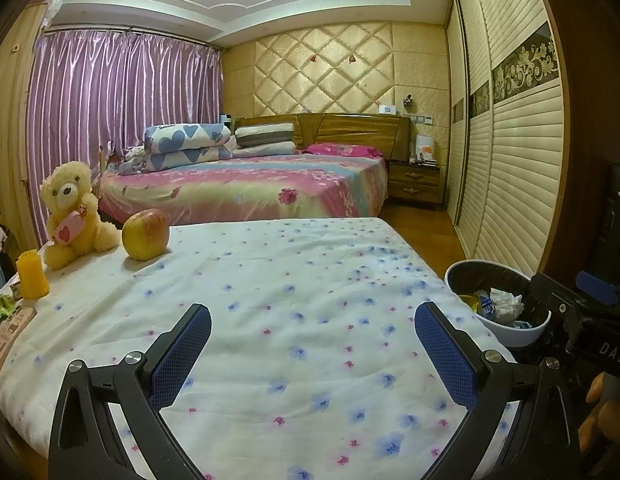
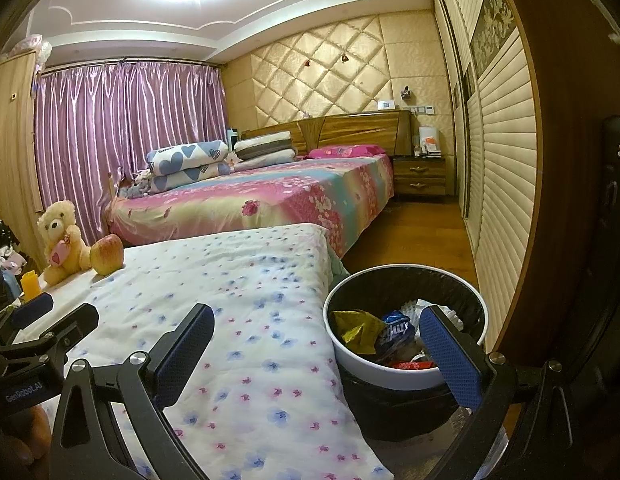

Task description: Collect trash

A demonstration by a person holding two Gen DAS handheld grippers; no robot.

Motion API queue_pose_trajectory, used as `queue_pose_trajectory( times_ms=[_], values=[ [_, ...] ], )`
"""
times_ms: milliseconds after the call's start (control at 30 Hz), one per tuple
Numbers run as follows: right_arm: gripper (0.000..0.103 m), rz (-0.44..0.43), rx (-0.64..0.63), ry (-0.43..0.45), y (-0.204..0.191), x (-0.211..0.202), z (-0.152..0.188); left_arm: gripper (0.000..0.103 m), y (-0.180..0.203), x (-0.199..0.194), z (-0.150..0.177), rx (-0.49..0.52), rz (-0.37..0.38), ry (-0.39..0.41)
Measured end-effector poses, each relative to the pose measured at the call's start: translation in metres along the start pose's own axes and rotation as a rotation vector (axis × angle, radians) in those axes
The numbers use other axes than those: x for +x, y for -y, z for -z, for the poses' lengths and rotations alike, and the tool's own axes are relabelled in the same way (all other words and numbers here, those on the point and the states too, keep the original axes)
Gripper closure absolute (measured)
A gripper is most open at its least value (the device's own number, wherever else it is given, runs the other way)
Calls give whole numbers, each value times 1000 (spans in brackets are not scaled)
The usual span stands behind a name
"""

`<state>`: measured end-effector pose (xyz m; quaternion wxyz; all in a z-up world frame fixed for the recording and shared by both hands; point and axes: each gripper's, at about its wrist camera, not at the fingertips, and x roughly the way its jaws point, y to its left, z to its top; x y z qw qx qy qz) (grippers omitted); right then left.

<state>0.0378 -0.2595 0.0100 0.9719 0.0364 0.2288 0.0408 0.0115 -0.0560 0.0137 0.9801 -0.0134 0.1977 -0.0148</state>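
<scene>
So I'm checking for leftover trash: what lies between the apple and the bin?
Only bare flowered cloth lies between the apple and the bin; the left wrist view shows the whole stretch, with no trash on it.

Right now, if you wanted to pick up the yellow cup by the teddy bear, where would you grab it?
Probably around the yellow cup's ribbed sides, near the middle. It stands upright, so I'd come level from the front-right, clear of the teddy bear, with the open left gripper.
</scene>
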Motion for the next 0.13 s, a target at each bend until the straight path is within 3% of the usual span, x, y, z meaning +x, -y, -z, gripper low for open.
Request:
queue_pose_trajectory(
  times_ms=[133],
  values=[
    [0, -1, -6, -15, -2, 6, 1, 0, -4, 5, -1, -15, 4, -16]
  ],
)
